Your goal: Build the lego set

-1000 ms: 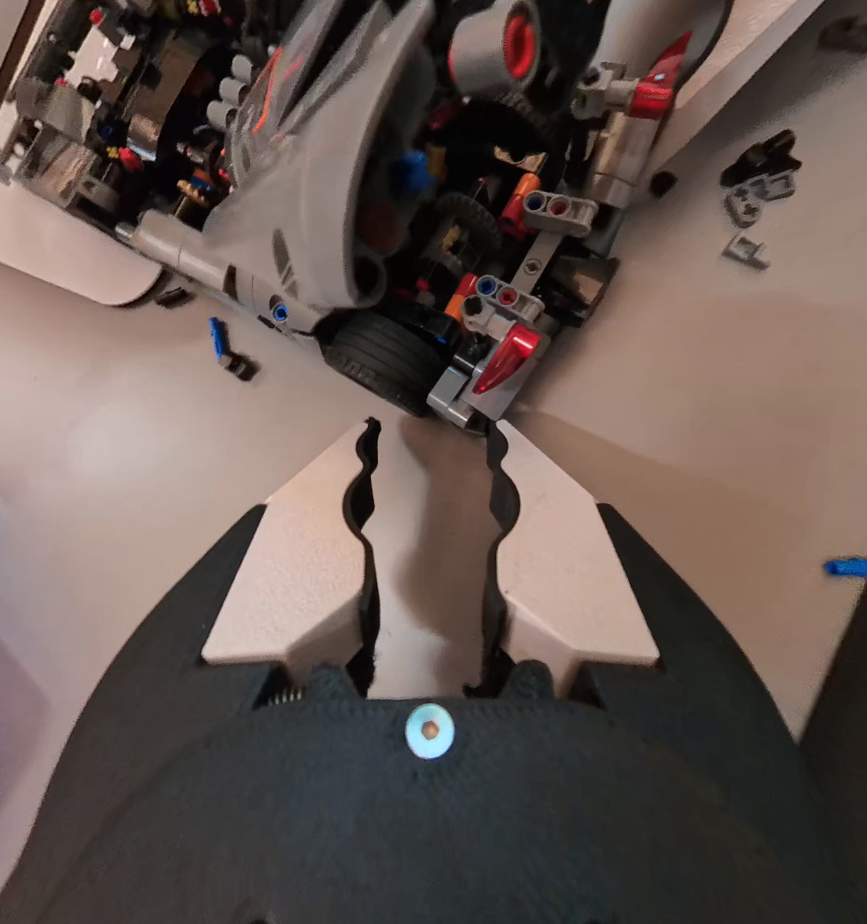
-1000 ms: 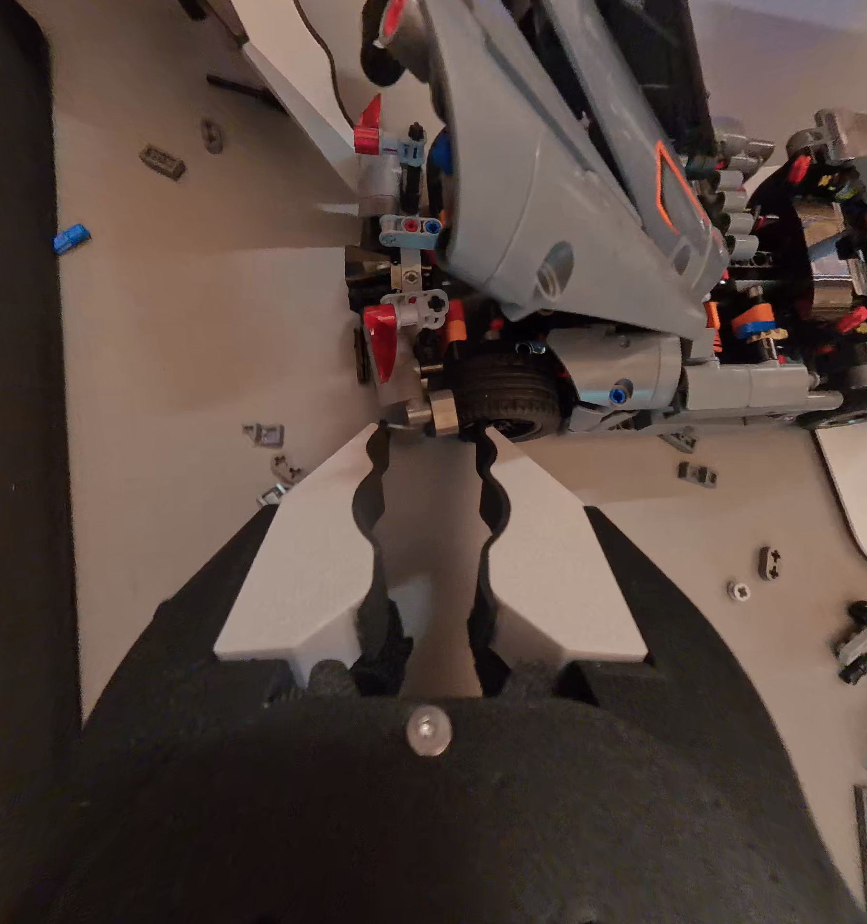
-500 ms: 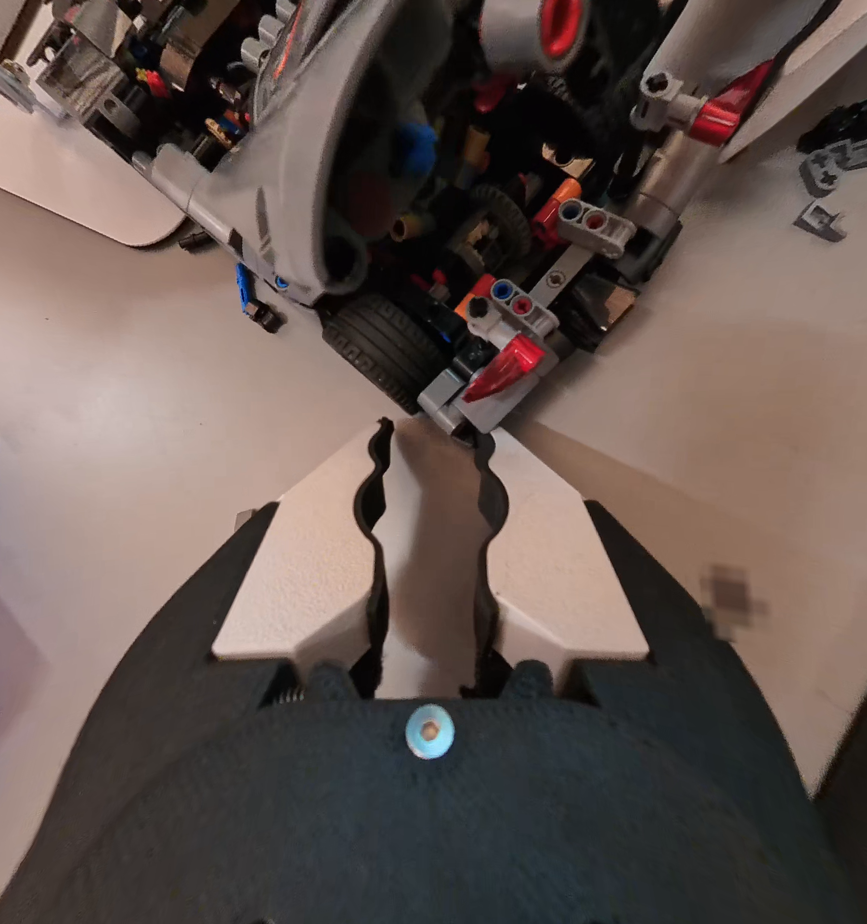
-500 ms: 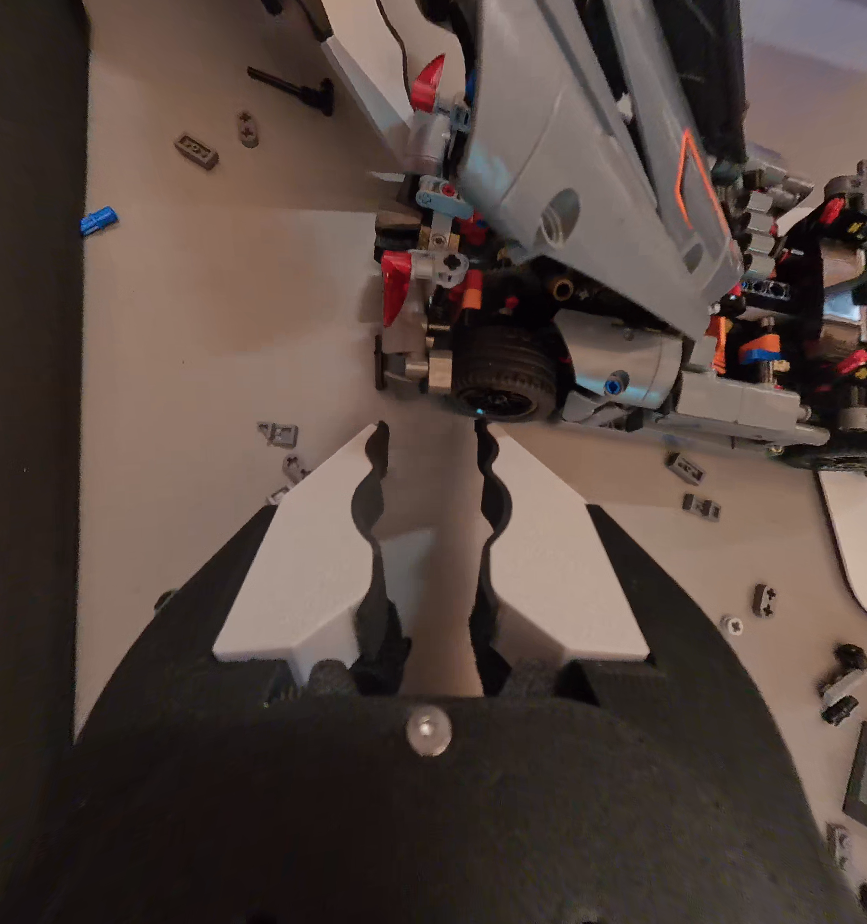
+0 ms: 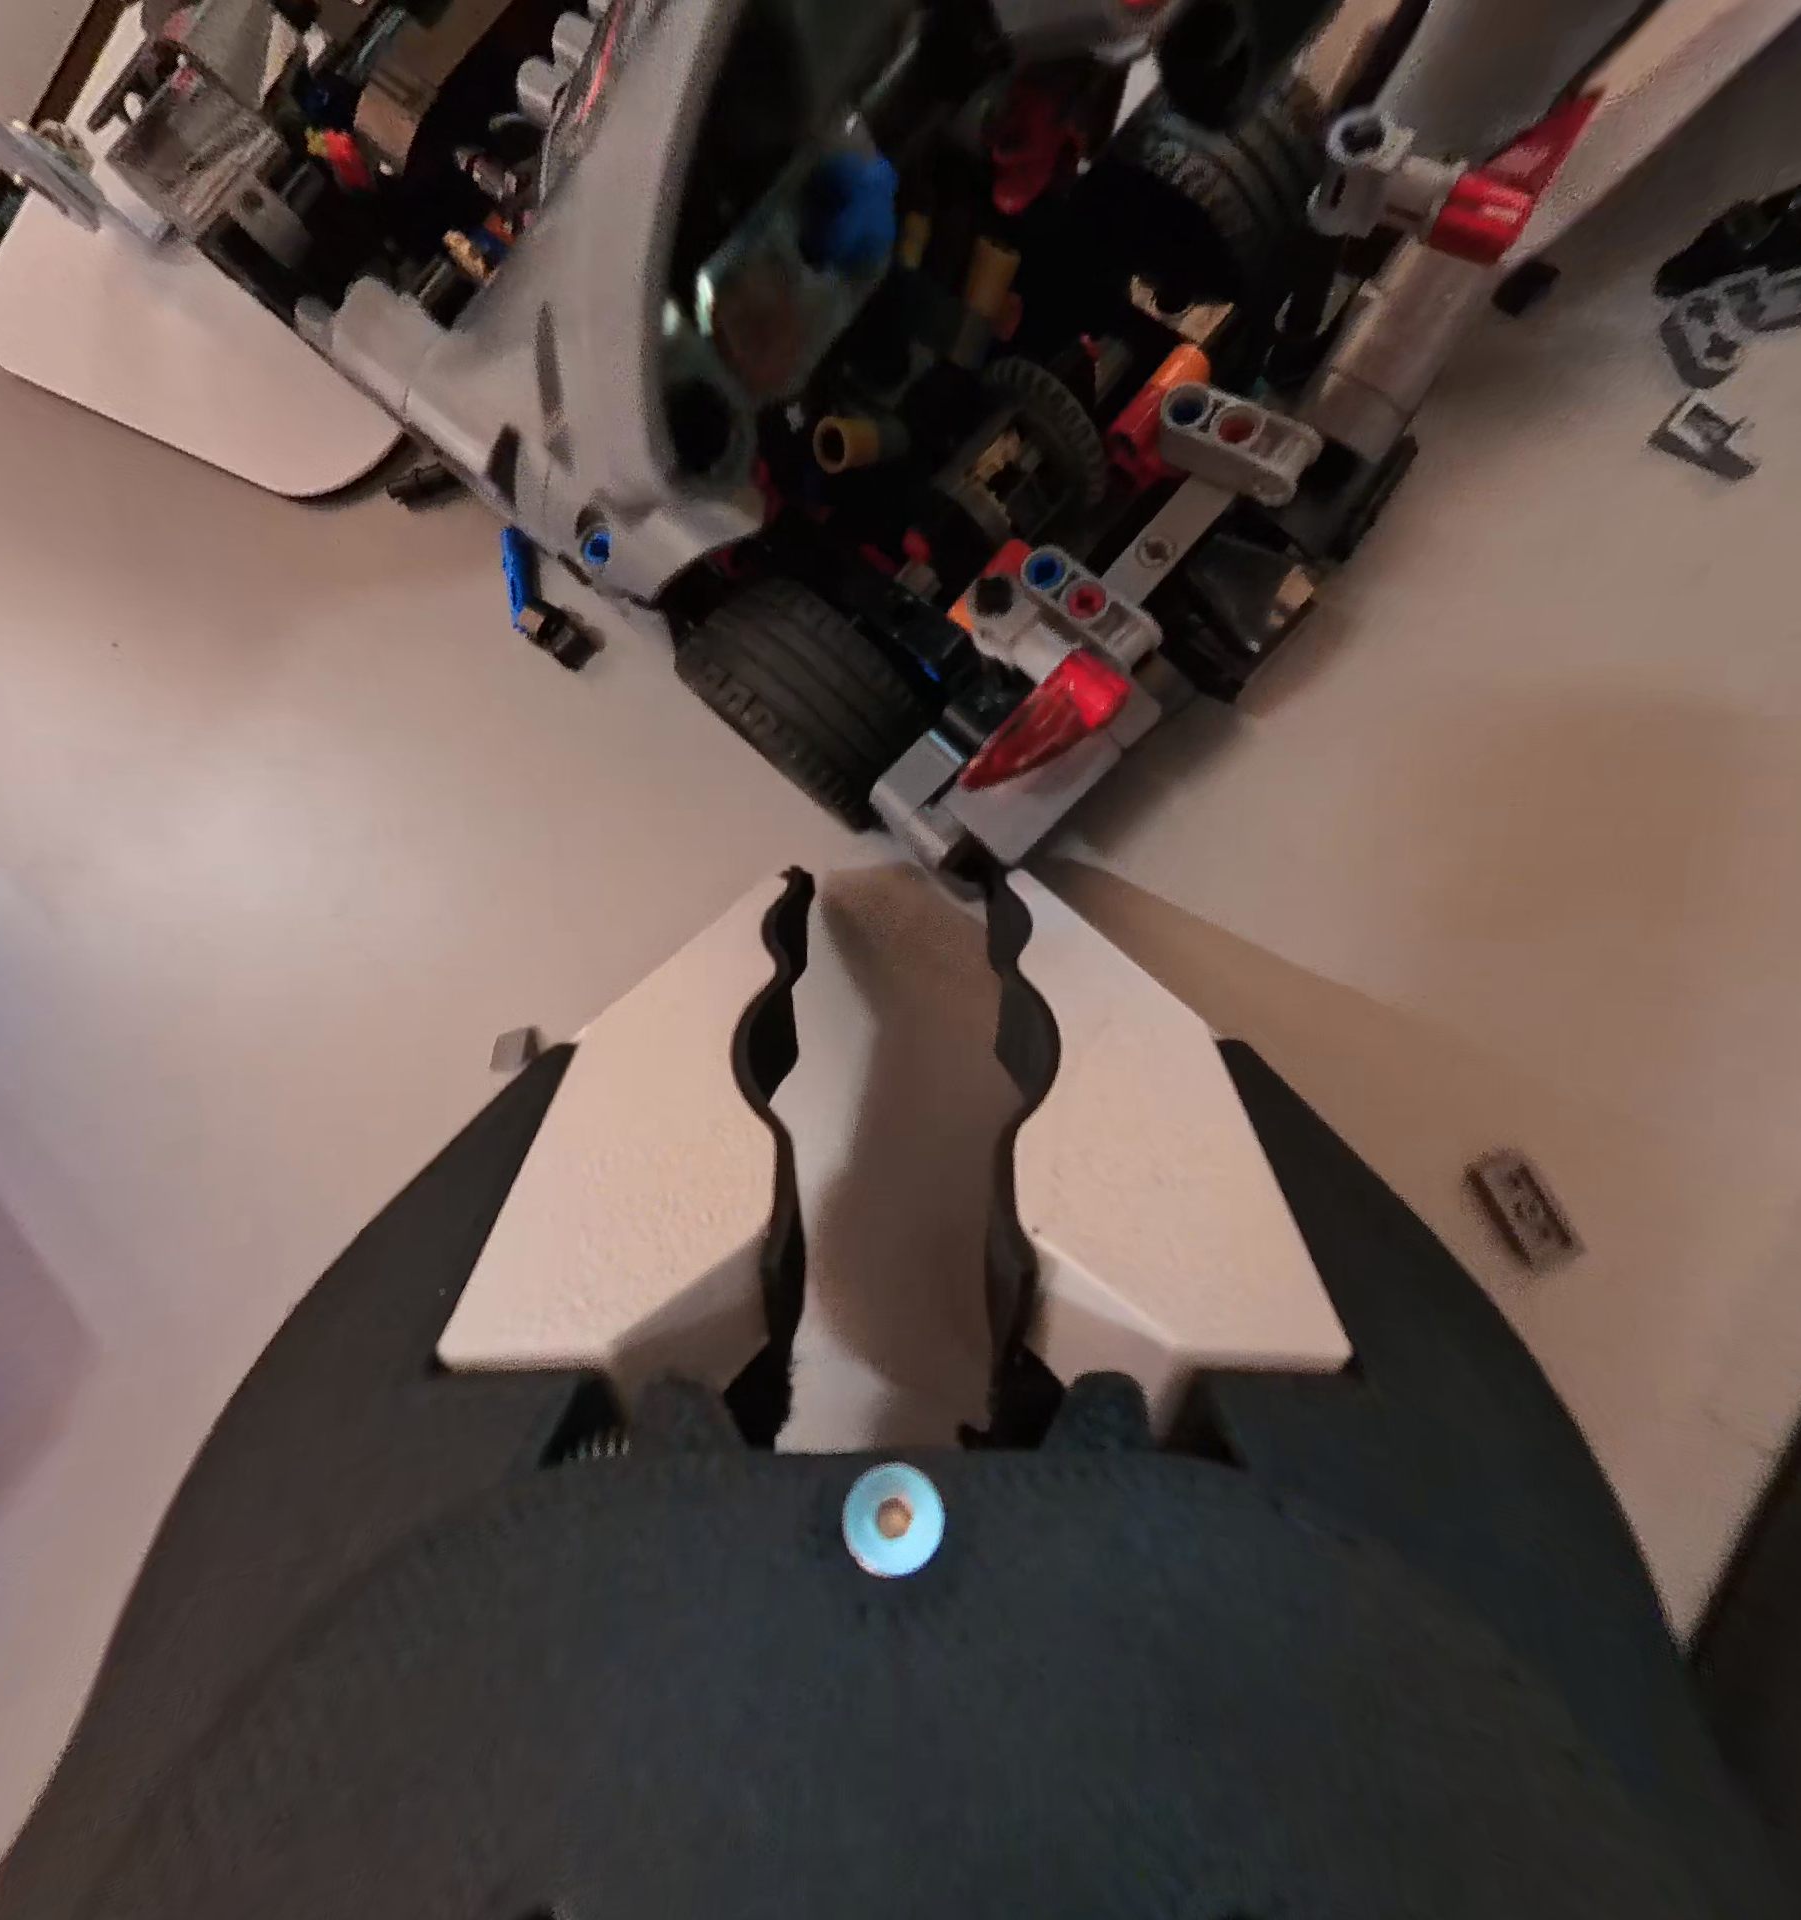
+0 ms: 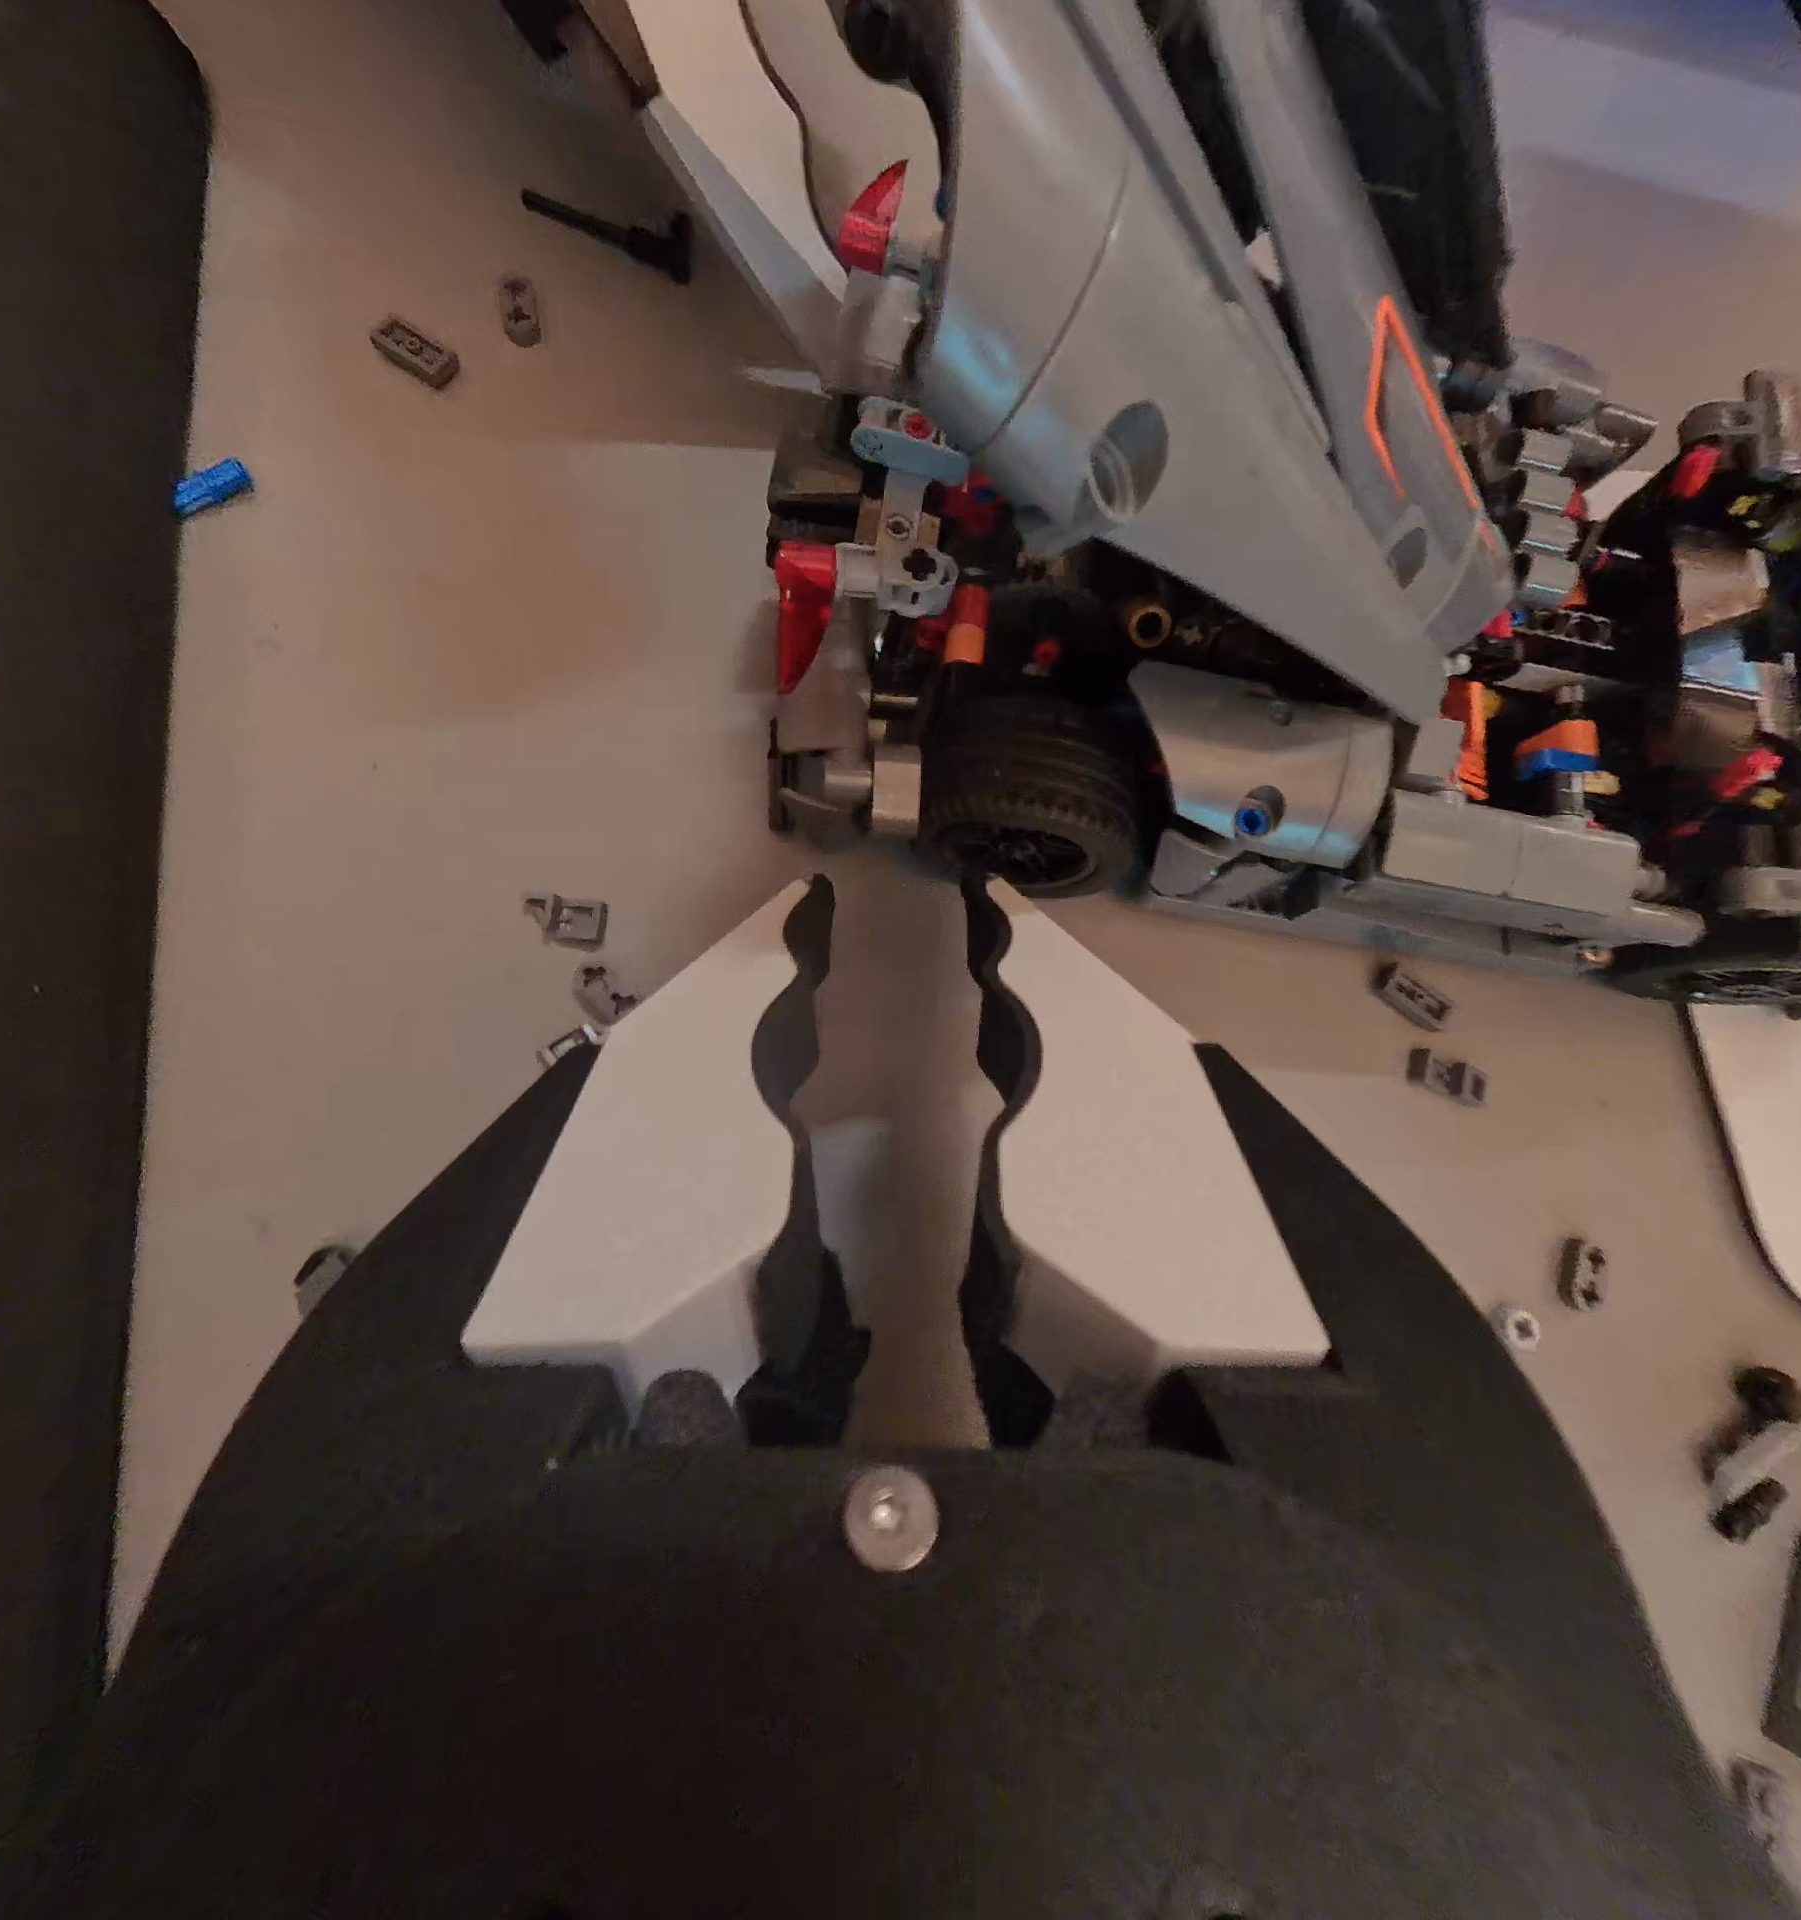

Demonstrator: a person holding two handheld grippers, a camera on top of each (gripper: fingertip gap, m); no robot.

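A large grey Lego car [image 5: 605, 343] with black wheels and red tail pieces stands on the light table; it also shows in the right wrist view [image 6: 1135, 312]. My left gripper [image 5: 896, 883] is open and empty, its right fingertip just at the car's grey rear corner [image 5: 937, 821] below a red tail light [image 5: 1041, 722]. My right gripper [image 6: 896, 894] is open and empty, its tips just short of the car's black rear wheel [image 6: 1031, 790] and grey corner block [image 6: 823, 790].
Loose small grey and black pieces lie around: left of the right gripper [image 6: 569, 920], at its right [image 6: 1447, 1075], at the left view's far right [image 5: 1748, 281]. A blue pin [image 6: 210, 486] lies by the dark table edge [image 6: 44, 831]. A white rounded plate [image 5: 179, 364] lies under the car. The tips of one gripper are about 12 cm away from the tips of the other.
The left gripper has moved closer to the car's rear corner and narrowed a little. The right gripper has drawn back slightly from the wheel; the car looks tilted differently.
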